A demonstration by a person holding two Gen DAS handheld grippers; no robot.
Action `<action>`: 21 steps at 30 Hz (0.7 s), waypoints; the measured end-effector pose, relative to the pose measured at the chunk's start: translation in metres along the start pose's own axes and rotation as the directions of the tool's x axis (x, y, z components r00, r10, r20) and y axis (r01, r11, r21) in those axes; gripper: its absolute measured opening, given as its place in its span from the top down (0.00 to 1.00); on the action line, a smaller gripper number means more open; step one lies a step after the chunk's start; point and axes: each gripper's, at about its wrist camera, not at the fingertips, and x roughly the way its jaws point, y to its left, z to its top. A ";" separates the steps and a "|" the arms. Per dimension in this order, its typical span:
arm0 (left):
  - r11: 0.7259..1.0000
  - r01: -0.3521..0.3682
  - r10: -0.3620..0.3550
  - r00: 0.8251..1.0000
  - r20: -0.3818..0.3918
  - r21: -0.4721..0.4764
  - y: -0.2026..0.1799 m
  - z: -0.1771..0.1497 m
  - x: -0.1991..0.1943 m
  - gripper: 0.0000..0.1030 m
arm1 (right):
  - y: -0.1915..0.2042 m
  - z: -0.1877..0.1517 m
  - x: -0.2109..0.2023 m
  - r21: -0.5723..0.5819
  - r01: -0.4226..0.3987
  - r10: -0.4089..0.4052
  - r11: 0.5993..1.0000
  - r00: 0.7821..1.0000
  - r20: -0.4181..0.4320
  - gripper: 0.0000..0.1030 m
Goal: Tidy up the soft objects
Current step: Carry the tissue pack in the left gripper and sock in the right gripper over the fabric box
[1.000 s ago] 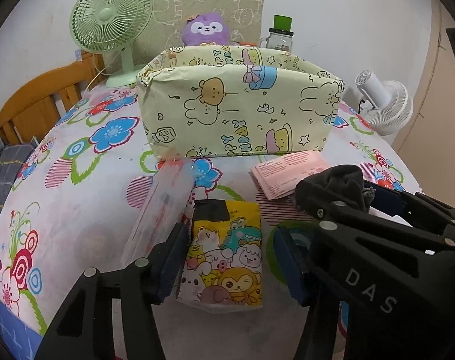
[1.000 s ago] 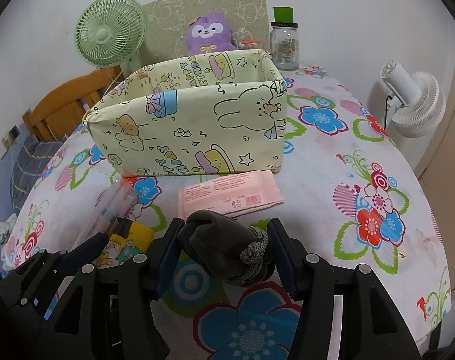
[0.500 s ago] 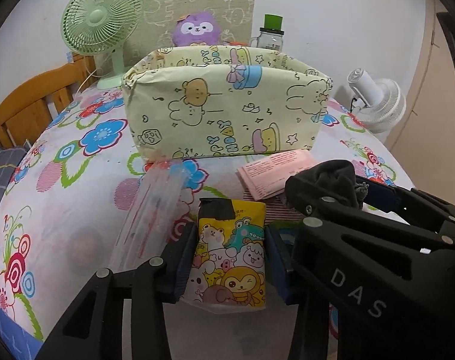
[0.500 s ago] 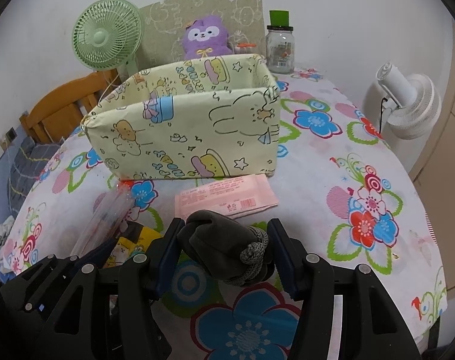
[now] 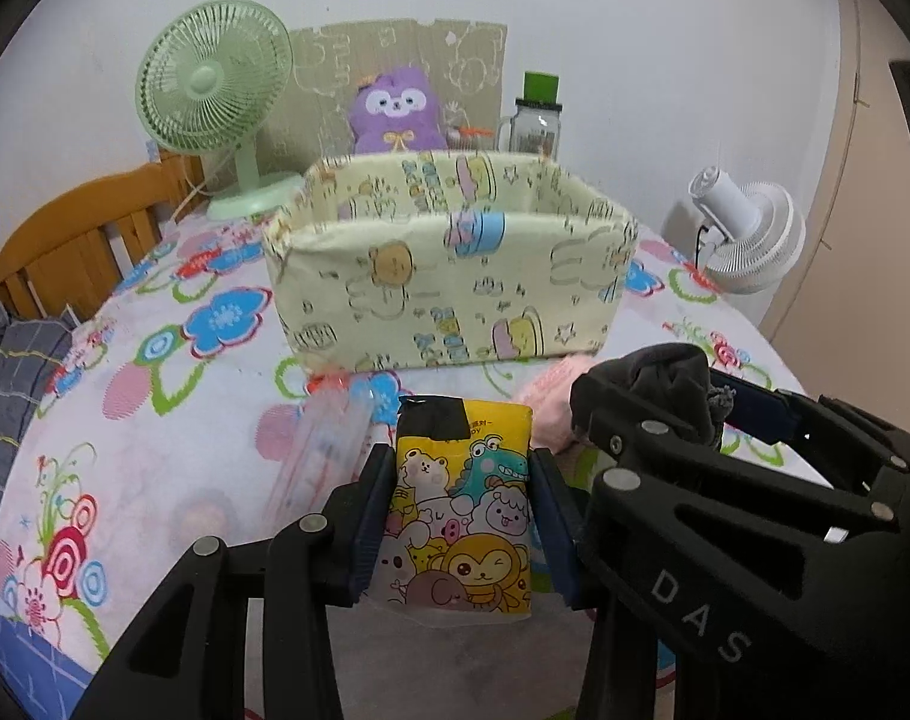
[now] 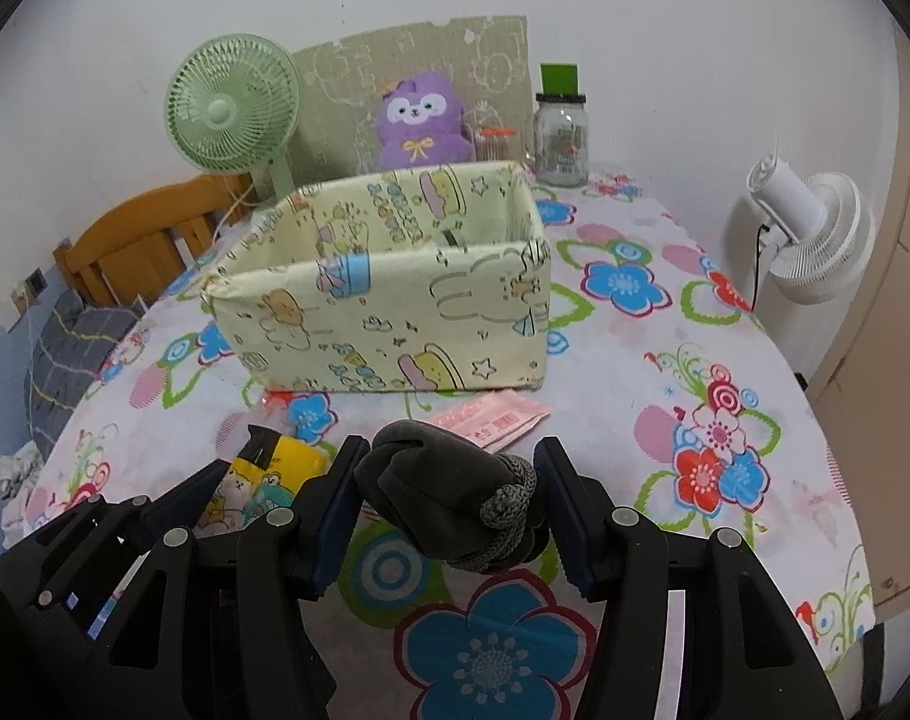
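Note:
My left gripper (image 5: 463, 516) is shut on a yellow cartoon-animal packet (image 5: 463, 504) and holds it above the table. My right gripper (image 6: 452, 504) is shut on a dark grey rolled sock (image 6: 449, 495), also lifted; it shows at the right of the left wrist view (image 5: 676, 390). The yellow packet shows at lower left of the right wrist view (image 6: 263, 474). A pale yellow cartoon-print fabric box (image 5: 449, 276) (image 6: 383, 294) stands open ahead of both grippers. A pink packet (image 6: 490, 417) (image 5: 550, 384) and a clear plastic packet (image 5: 323, 450) lie on the table before the box.
Floral tablecloth (image 6: 724, 420) covers the round table. Behind the box stand a green fan (image 5: 215, 96), a purple plush (image 5: 398, 117), a glass jar (image 6: 561, 138) and a cardboard sheet (image 6: 419, 60). A white fan (image 6: 814, 234) is at the right, a wooden chair (image 5: 71, 234) at the left.
My left gripper closed on the yellow packet and lifted it off the table. Both grippers rose, so the box's inside now shows. The right gripper kept hold of the sock.

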 end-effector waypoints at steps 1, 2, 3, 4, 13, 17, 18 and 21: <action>1.000 -0.001 0.001 1.000 0.008 0.001 -0.001 0.001 -0.003 0.55 | 0.001 0.000 -0.003 -0.003 -0.002 0.002 1.000 1.000 0.006 0.42; 1.000 -0.003 0.003 1.000 0.016 0.002 -0.001 0.003 -0.006 0.55 | 0.002 0.002 -0.007 -0.008 -0.006 0.006 1.000 1.000 0.015 0.42; 1.000 -0.003 0.003 1.000 0.022 0.004 -0.002 0.004 -0.008 0.55 | 0.003 0.003 -0.010 -0.012 -0.008 0.008 1.000 1.000 0.023 0.42; 1.000 -0.004 0.004 1.000 0.029 0.007 -0.002 0.005 -0.011 0.55 | 0.004 0.003 -0.012 -0.018 -0.009 0.009 1.000 1.000 0.030 0.42; 0.999 -0.008 0.005 0.996 0.091 0.031 -0.007 0.015 -0.036 0.55 | 0.010 0.013 -0.036 -0.032 -0.002 0.005 0.999 0.996 0.087 0.41; 0.999 -0.008 0.004 0.993 0.114 0.035 -0.007 0.020 -0.047 0.55 | 0.014 0.017 -0.047 -0.039 -0.006 0.011 0.999 0.994 0.112 0.41; 0.999 -0.007 0.003 0.993 0.121 0.036 -0.006 0.021 -0.049 0.55 | 0.015 0.018 -0.050 -0.039 -0.006 0.010 0.999 0.993 0.117 0.41; 0.999 -0.007 0.002 0.991 0.135 0.037 -0.005 0.024 -0.055 0.55 | 0.018 0.022 -0.057 -0.041 -0.004 0.009 0.999 0.991 0.133 0.41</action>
